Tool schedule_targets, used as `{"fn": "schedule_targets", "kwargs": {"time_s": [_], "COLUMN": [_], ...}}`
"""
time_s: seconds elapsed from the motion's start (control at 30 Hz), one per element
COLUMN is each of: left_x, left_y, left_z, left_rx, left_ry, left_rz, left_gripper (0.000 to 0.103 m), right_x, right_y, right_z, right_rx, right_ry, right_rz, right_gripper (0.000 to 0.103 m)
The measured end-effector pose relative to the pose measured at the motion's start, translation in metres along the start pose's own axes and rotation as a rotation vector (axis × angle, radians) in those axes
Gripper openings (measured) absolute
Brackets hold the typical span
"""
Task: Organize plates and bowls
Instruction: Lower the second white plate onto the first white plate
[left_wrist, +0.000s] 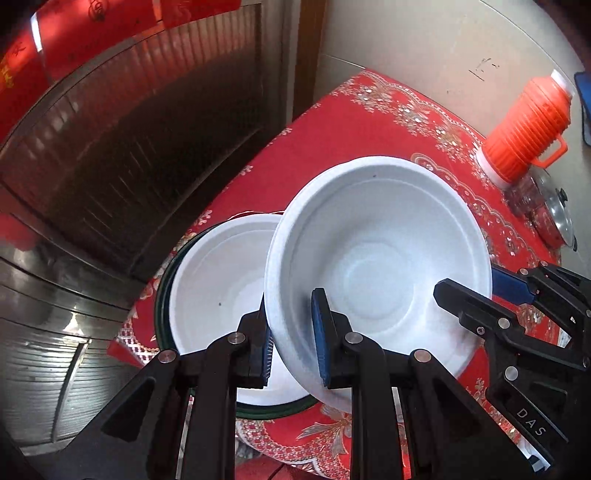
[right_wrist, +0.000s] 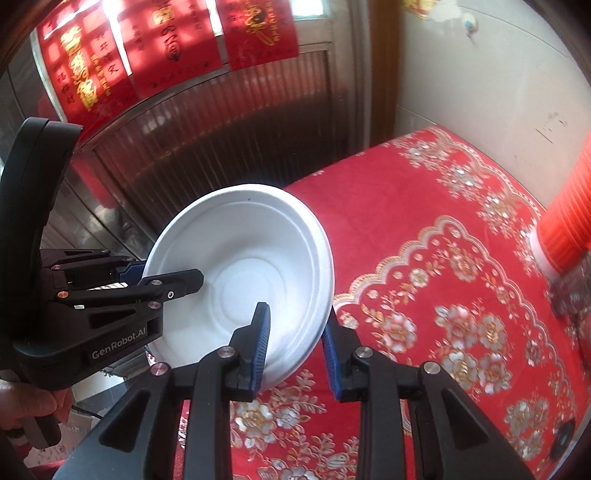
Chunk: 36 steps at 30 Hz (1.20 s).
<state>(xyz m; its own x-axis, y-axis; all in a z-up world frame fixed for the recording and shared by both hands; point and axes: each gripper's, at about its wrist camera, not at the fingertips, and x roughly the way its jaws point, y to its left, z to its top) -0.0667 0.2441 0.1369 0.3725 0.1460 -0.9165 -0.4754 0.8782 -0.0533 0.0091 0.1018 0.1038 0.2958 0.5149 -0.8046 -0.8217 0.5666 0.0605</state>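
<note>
A: Where does the held white bowl (left_wrist: 376, 266) sit over the red tablecloth (left_wrist: 332, 140)?

B: Tilted, above and right of the stacked bowl (left_wrist: 218, 280). The left gripper (left_wrist: 295, 332) and the right gripper (right_wrist: 295, 343) each pinch opposite rims, nearly closed.

A white foam bowl (left_wrist: 376, 266) hangs tilted above the table, beside a second white bowl (left_wrist: 221, 280) nested in a green-rimmed dish (left_wrist: 164, 291).

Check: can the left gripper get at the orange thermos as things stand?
Probably not. The left gripper is shut on the rim of the white bowl, which the right gripper also clamps. The orange thermos stands at the far edge of the red tablecloth, beyond the bowl.
</note>
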Motion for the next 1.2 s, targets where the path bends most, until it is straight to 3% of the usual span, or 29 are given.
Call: {"fn": "schedule_targets", "kwargs": {"time_s": [0.2, 0.43, 1.2], "left_x": [0.003, 0.012, 0.041], "left_y": [0.031, 0.052, 0.063], "left_z": [-0.007, -0.016, -0.020], "left_rx": [-0.061, -0.103, -0.109], "left_ry": [0.015, 0.037, 0.086], "left_rz": [0.027, 0.042, 0.041], "left_gripper": [0.019, 0.019, 0.022], "right_x": [0.021, 0.039, 0.066], "right_y": [0.028, 0.042, 0.053], "right_z": [0.008, 0.012, 0.015], "right_rx": [-0.067, -0.101, -0.137], "right_ry": [0.031, 0.066, 0.156], "right_rz": [0.037, 0.059, 0.036], "right_gripper": [0.036, 0.036, 0.036]}}
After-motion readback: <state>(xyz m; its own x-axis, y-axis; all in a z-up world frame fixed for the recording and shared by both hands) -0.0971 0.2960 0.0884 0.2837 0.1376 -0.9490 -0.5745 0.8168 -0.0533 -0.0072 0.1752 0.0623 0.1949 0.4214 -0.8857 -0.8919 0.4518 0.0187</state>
